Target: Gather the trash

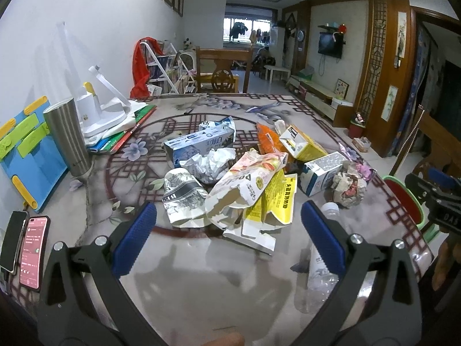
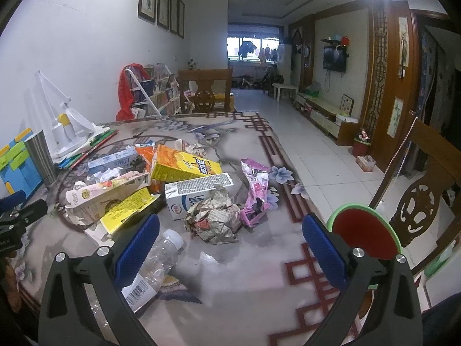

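Trash lies heaped on the patterned table [image 1: 187, 274]: a torn pink-and-white carton [image 1: 247, 178], a yellow flattened box [image 1: 276, 199], a blue-and-white box [image 1: 198, 144], crumpled white paper [image 1: 210, 164], a paper ball [image 1: 347, 186] and a clear plastic bottle [image 1: 319, 262]. My left gripper [image 1: 229, 239] is open, just short of the heap. My right gripper [image 2: 230, 245] is open too, empty, with the paper ball [image 2: 214, 220] ahead of it, the bottle [image 2: 155, 265] by its left finger and a pink wrapper [image 2: 256, 193] beyond. A red bin with a green rim [image 2: 364, 230] stands beside the table.
A steel tumbler [image 1: 69, 138], a white lamp on books [image 1: 98, 109], a blue-and-green board [image 1: 26, 150] and two phones [image 1: 24, 248] sit along the table's left side. Wooden chairs stand at the far end [image 1: 222, 69] and at the right [image 2: 423, 196]. Tiled floor stretches right of the table.
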Demonstrator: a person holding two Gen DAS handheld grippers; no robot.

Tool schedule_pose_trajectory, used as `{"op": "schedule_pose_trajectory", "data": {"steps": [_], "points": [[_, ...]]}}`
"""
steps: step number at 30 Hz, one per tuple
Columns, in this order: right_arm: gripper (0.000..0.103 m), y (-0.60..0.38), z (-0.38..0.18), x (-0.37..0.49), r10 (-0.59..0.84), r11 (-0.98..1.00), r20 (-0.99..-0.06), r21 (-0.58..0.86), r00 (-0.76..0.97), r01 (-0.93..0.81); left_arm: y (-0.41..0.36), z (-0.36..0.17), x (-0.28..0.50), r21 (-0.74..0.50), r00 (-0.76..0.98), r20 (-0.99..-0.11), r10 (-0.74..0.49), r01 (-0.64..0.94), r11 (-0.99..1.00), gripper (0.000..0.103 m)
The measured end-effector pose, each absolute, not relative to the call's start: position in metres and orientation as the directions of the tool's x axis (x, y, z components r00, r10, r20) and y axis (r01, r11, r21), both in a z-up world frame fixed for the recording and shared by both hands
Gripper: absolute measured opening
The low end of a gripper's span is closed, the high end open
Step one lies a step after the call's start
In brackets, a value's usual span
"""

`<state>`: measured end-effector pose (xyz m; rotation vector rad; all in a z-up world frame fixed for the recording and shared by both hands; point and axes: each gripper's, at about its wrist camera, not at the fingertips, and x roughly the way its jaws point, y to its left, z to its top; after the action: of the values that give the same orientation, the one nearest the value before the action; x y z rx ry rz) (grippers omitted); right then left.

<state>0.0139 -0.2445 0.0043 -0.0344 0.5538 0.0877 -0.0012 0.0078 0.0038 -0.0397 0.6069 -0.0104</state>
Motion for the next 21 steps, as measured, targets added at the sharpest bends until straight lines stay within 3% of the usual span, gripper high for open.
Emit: {"op": "schedule_pose_trajectory", "data": {"steps": [21], "points": [[0.096, -0.2457, 0.0004, 0.0142, 0.071, 0.996, -0.531, -0.010, 0.844, -0.090, 0.0059, 0.0012, -0.0012, -0.039, 0.821, -0.571, -0.023, 0.001, 0.999, 0.098]]}}
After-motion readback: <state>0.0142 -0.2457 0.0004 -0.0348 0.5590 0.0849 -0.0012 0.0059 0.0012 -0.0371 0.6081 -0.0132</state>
